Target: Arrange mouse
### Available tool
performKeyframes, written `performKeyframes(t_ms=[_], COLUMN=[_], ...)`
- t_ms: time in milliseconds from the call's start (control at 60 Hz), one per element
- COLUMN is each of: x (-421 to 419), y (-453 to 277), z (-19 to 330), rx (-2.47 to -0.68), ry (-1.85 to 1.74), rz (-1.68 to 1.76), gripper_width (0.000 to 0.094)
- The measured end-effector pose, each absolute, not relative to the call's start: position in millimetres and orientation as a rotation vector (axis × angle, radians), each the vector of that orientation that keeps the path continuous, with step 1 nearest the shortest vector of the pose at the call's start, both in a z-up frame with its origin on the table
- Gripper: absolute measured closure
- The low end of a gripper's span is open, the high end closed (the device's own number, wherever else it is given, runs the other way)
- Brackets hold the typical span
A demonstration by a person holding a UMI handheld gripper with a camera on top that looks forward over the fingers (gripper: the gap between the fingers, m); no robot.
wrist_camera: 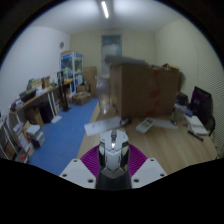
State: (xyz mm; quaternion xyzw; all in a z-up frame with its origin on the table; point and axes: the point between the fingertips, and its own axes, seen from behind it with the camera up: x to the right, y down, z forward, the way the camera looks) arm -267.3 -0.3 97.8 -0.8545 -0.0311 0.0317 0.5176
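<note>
We see the gripper point(113, 165) closed on a smooth, rounded silver-and-black computer mouse point(112, 152), purple pads point(92, 160) pressing both its sides, held up above the light wooden tabletop point(165, 148). The mouse's underside is hidden. Beyond it sit large brown cardboard boxes point(140, 88), a dark monitor point(201, 103) and cluttered shelves point(70, 72), too small to detail.

Glossy grey plastic mouse point(112, 152), pale wood tabletop point(170, 150), brown cardboard boxes point(145, 90).

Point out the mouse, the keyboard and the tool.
mouse point(113, 150), gripper view, on its top shell.
keyboard point(146, 126), gripper view, on its key face.
tool point(113, 163), gripper view, midway between its fingertips, gripping the mouse.
</note>
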Motion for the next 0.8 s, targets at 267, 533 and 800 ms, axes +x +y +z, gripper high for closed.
performKeyframes(t_ms=[267, 533, 800], x=[-278, -285, -293], y=[-22, -28, -122], z=[-12, -7, 79], rx=[-2.222, -2.315, -2.249], ry=[-0.039, -0.035, 0.006], rz=[0.027, 0.088, 0.098], gripper_width=[0.0591, 0.0045, 0.0097])
